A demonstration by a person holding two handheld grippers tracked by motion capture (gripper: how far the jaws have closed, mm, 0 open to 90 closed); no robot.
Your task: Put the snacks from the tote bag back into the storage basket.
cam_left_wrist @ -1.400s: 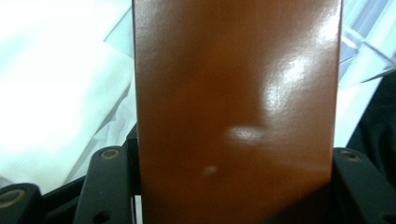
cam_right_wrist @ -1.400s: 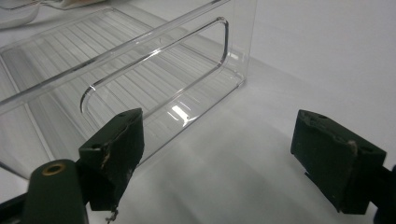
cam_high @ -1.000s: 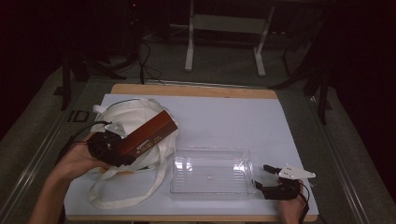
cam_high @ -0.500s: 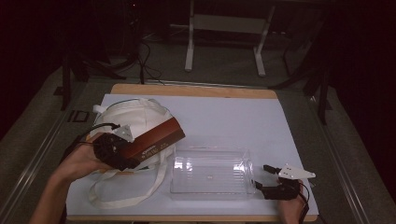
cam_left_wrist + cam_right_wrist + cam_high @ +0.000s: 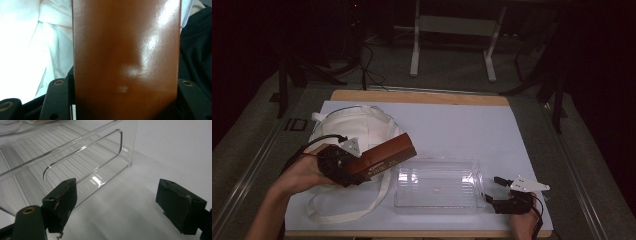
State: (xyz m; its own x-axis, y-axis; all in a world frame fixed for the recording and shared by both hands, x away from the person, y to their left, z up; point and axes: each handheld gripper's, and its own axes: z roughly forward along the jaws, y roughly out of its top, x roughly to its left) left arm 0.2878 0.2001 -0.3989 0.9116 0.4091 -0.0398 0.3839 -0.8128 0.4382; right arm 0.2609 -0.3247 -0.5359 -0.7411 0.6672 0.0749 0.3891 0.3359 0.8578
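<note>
A glossy brown box is held slanting above the white cloth tote bag. My left gripper is shut on its lower left end. In the left gripper view the brown box stands between both black jaws of my left gripper, with the bag behind it. An empty clear plastic bin lies near the table's front edge. My right gripper rests open just right of the bin's end. In the right gripper view my right gripper has nothing between its jaws, and the bin's handle wall lies ahead to the left.
The white mat covers the wooden table. The bag's long straps trail toward the front edge, left of the bin. Metal stand legs and cables lie on the dark floor beyond the table.
My left gripper has carried the brown box slightly right, toward the clear bin. The right gripper has stayed where it was.
</note>
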